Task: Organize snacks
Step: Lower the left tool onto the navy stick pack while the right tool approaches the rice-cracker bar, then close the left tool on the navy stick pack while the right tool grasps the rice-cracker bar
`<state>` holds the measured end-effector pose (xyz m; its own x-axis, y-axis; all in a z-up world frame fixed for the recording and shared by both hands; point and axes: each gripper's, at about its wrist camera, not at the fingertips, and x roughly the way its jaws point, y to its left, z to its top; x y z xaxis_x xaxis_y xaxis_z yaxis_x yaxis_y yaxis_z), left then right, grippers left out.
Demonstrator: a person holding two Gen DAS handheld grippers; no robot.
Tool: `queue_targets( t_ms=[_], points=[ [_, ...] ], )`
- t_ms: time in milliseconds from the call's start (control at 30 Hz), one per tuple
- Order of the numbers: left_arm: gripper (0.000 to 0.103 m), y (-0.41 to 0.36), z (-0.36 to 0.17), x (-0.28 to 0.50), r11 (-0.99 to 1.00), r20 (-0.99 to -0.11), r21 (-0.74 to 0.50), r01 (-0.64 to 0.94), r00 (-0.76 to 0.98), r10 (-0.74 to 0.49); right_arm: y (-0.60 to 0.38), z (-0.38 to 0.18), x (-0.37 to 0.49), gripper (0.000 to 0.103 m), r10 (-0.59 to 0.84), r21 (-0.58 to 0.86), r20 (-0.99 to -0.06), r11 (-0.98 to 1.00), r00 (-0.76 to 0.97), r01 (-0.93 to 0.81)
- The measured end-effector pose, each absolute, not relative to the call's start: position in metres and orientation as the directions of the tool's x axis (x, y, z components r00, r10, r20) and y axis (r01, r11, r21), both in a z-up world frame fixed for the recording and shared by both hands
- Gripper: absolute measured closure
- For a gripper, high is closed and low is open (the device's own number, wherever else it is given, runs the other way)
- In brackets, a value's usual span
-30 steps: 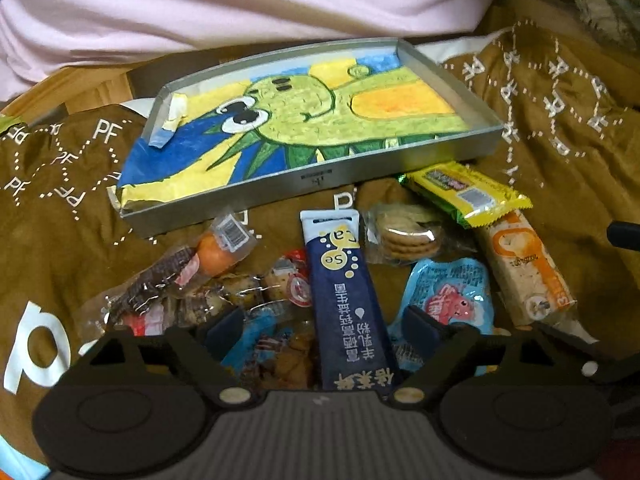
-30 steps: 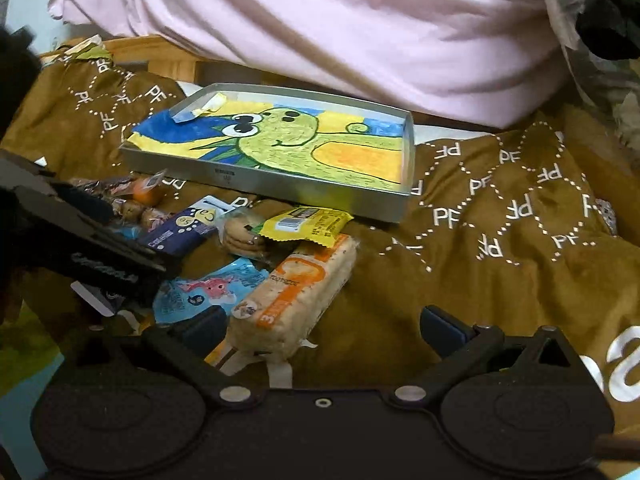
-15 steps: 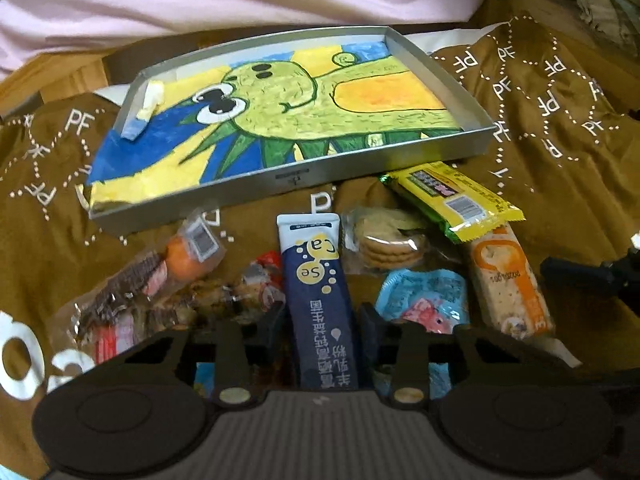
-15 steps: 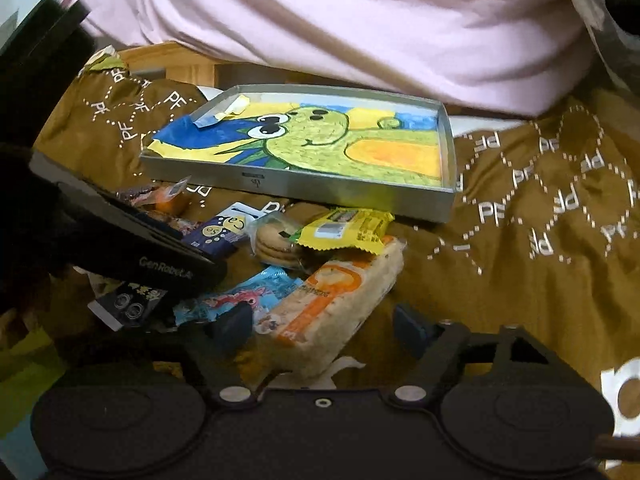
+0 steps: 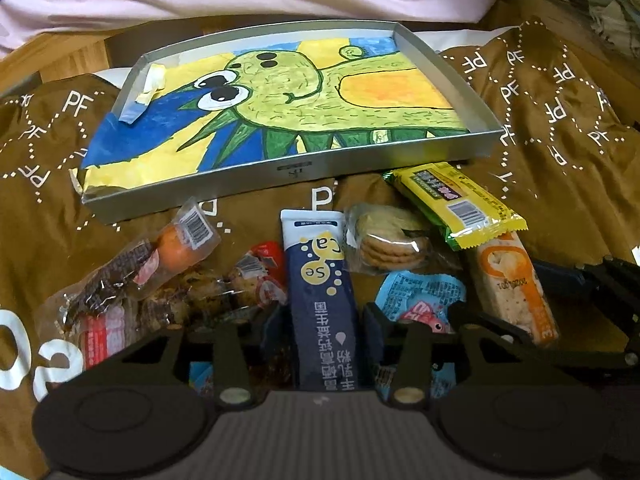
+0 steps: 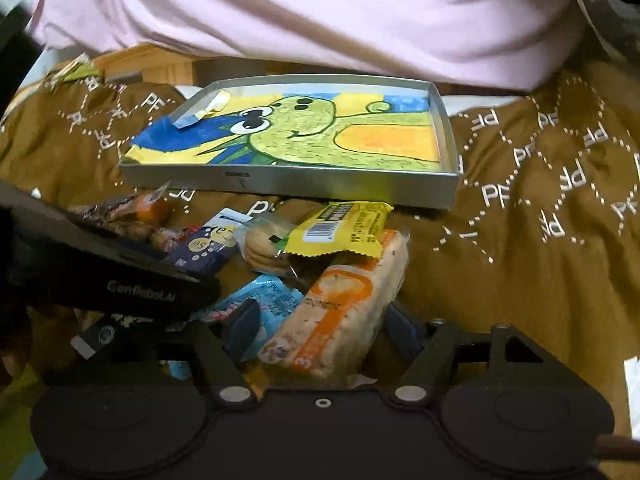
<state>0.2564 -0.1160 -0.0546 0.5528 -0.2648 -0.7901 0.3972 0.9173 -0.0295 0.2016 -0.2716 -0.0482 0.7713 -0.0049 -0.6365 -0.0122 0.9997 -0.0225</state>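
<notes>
The navy stick pack carries "Ca" and "Se" in pale bubbles, then a column of Chinese characters. The cracker bar shows a big orange curl and small print too blurred to read. A yellow wrapper bearing a barcode overlaps the bar's far end, and another barcode sits on the clear bag of orange and brown snacks. The brown cloth repeats "PF" in white dotted diamonds. The neighbouring tool in the right view reads "GenRobot.AI".

The left gripper has lately closed and then eased a little; its pads sit against both sides of the stick pack. The right gripper has been closing, and its pads flank the cracker bar, seemingly pressing it.

Beyond the snacks lies a silver tray lined with a green dinosaur drawing. A clear pack of round biscuits and a blue sachet crowd between the two gripped items. Pink fabric fills the background
</notes>
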Motion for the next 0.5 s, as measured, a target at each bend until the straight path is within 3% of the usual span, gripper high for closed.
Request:
queue_targets(
  t_ms=[67,167,333,500],
  points=[
    [0.062,-0.117,-0.054,0.257,0.923,-0.795,-0.036,0.384,0.548,-0.259,-0.272,-0.048,0.199,0.043,-0.007,-0.013,-0.634,1.0,0.773,-0.002],
    [0.064,-0.117,-0.05,0.255,0.934,-0.808,-0.055,0.354,0.533,-0.25,-0.273,-0.045,0.195,0.047,-0.009,-0.006,-0.639,1.0,0.769,0.006],
    [0.067,-0.117,-0.037,0.245,0.952,-0.833,-0.089,0.293,0.502,-0.233,-0.284,-0.034,0.184,0.06,0.042,0.073,-0.661,0.997,0.749,0.008],
    [0.067,-0.114,-0.021,0.233,0.965,-0.844,-0.099,0.244,0.493,-0.211,-0.296,-0.024,0.168,0.065,0.085,0.127,-0.665,0.992,0.742,0.001]
  ],
)
